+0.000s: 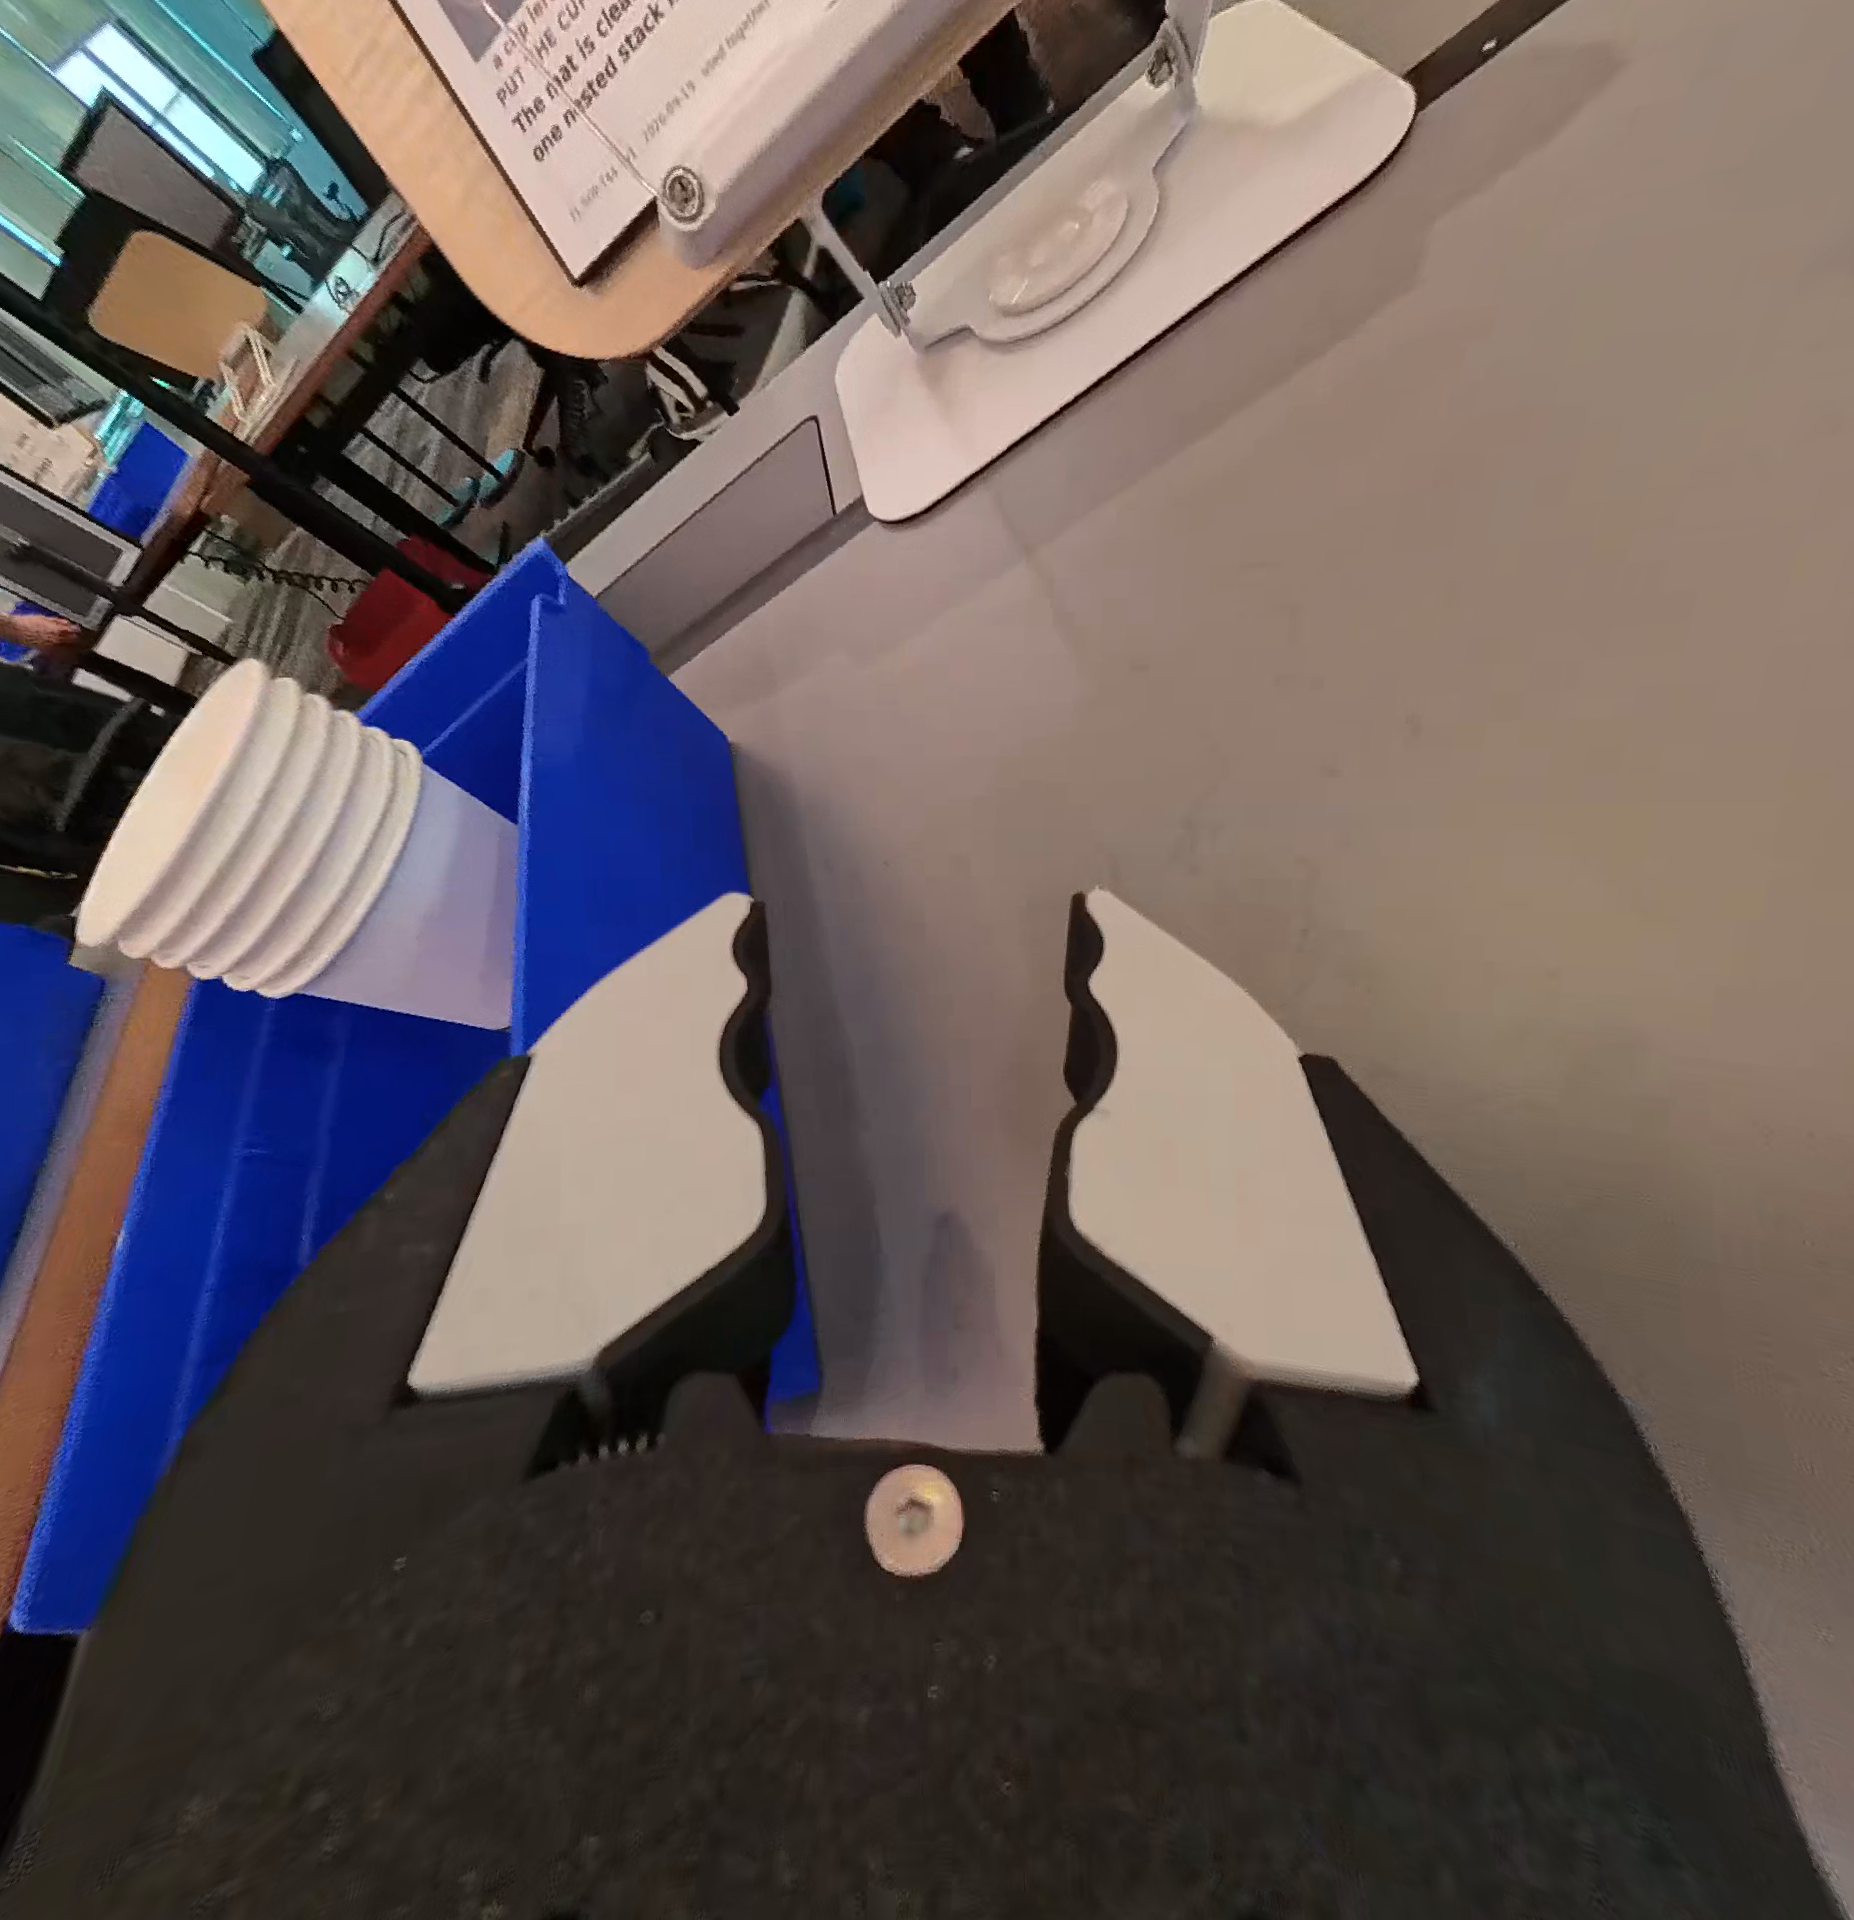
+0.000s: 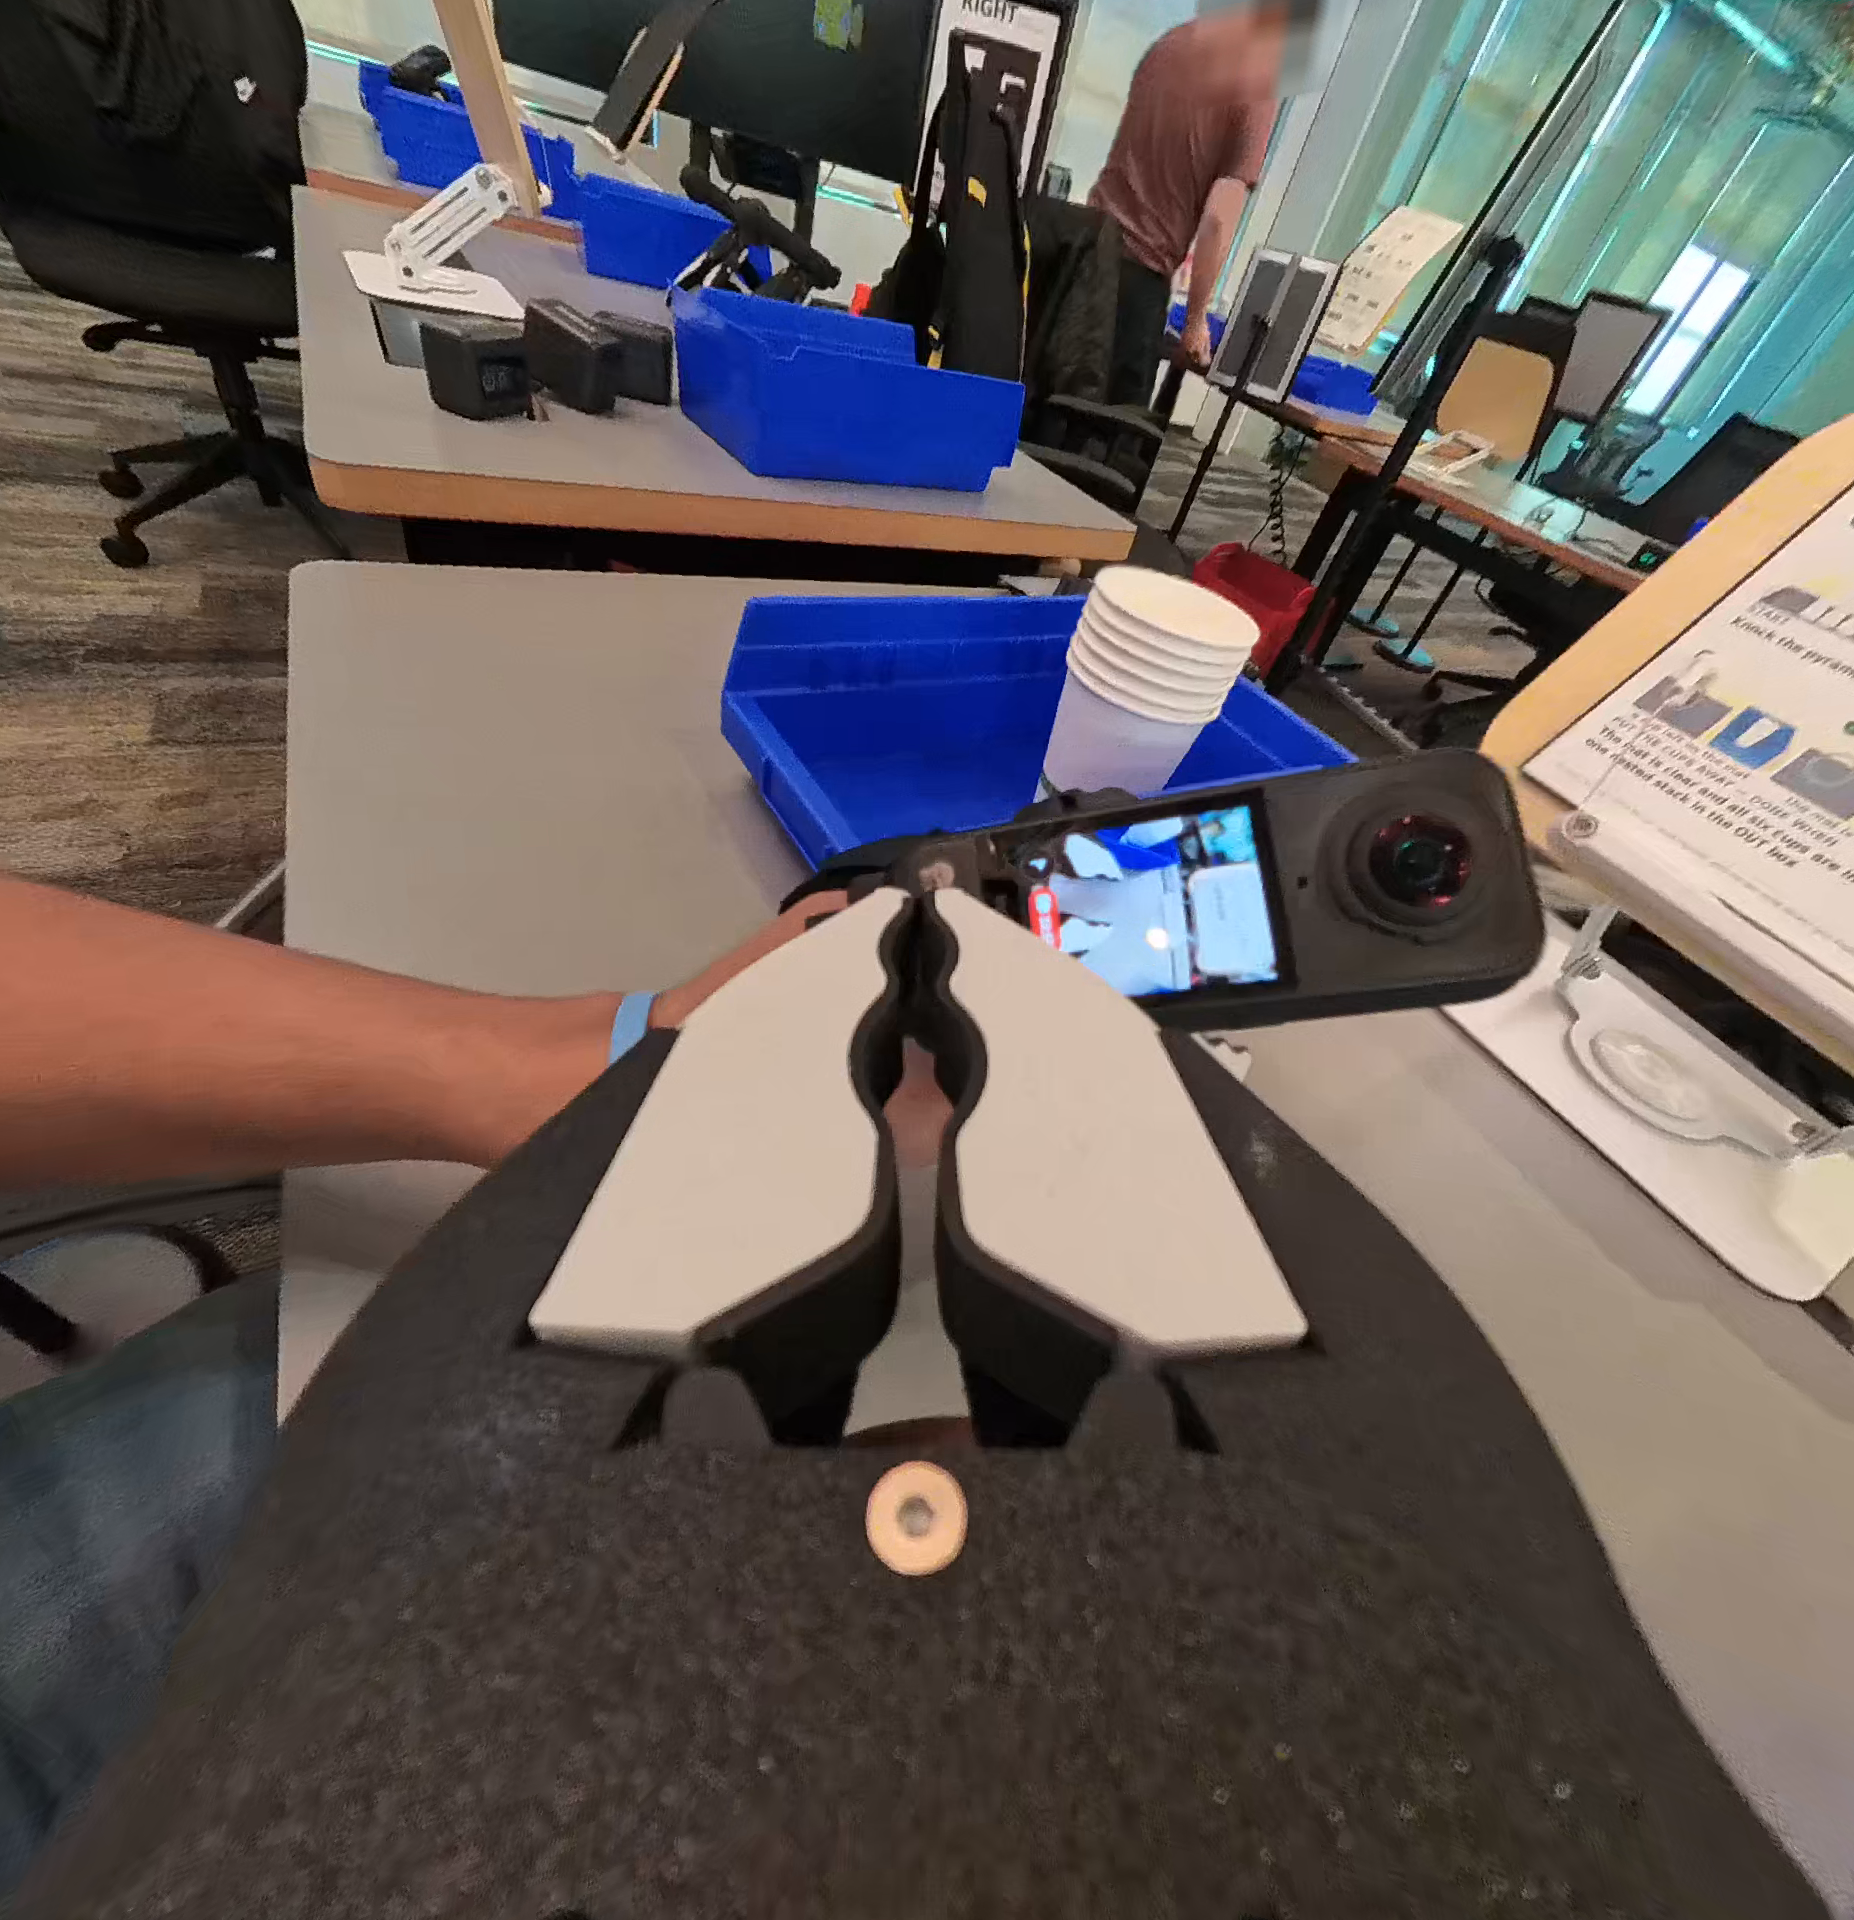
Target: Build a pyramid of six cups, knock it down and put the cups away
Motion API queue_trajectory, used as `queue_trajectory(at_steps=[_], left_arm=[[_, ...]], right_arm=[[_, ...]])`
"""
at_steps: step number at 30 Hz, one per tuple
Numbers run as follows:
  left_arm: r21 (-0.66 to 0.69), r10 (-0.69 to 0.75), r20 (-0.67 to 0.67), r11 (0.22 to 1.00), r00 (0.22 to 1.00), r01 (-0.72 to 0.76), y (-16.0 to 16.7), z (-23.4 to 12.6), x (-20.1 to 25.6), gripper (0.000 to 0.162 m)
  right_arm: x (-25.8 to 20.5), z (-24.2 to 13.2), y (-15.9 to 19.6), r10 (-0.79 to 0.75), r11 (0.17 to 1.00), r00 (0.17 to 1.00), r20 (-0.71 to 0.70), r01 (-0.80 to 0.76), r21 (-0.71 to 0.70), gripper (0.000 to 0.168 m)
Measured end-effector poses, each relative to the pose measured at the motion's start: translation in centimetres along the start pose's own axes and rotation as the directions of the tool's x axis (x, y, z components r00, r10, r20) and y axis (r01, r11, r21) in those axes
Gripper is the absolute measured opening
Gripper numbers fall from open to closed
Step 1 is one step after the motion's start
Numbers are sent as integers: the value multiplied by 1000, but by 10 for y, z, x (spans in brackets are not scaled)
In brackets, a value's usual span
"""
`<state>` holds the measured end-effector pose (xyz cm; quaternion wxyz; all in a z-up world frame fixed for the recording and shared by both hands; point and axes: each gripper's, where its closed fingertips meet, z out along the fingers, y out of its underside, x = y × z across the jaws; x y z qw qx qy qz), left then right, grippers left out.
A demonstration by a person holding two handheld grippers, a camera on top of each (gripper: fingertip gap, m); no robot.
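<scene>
Cups (image 2: 1146, 686) nested in blue bin (image 2: 902, 727); left jaws released, right jaws clenched empty.

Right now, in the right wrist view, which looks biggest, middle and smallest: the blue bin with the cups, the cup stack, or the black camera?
As they look in the right wrist view:
1. Blue bin, widest across the picture.
2. Black camera.
3. Stack of white paper cups, smallest.
The camera sits nearer the lens, so it looks larger than it is; its rank against the bin is unsure.

One nested stack of white paper cups (image 2: 1151, 675), six rims counted, standing in one blue bin (image 2: 881, 727). Behind that bin, three more blue bins (image 2: 840, 405). Two tongs.
</scene>
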<state>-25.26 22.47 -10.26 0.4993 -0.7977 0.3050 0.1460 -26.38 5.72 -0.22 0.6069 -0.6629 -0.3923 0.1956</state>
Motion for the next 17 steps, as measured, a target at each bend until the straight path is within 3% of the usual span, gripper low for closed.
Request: queue_trajectory(at_steps=[12, 17], left_arm=[[-7, 65, 49, 998, 997, -65, 3, 2, -1, 54], [-14, 162, 132, 987, 978, -161, 3, -5, -7, 53]], right_arm=[[1, 2, 17, 11, 997, 1000, 7, -10, -77, 0], [1, -3, 24, -98, 978, 995, -9, 94, -186, 0]])
